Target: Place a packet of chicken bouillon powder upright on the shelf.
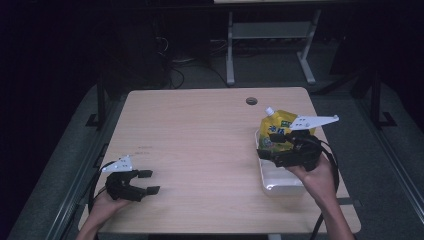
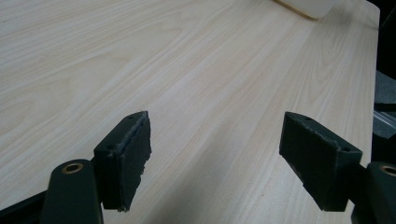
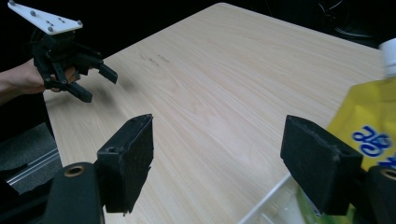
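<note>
A yellow spouted pouch point(image 1: 277, 127) with a white cap stands in a clear plastic tray point(image 1: 280, 182) at the right side of the wooden table point(image 1: 200, 140). My right gripper point(image 1: 267, 146) hovers over the tray's near part, just in front of the pouch, open with nothing between its jaws. In the right gripper view the pouch point(image 3: 369, 121) sits behind the right jaw, and the tray rim point(image 3: 266, 205) lies below my right gripper point(image 3: 217, 158). My left gripper point(image 1: 152, 182) rests open near the table's front left corner, over bare wood point(image 2: 215, 154).
A round cable hole point(image 1: 251, 101) sits near the table's far edge. The far-off left gripper point(image 3: 100, 87) appears in the right gripper view. A tray corner point(image 2: 308, 5) shows at the top of the left gripper view. Dark floor and a desk frame point(image 1: 270, 45) lie beyond.
</note>
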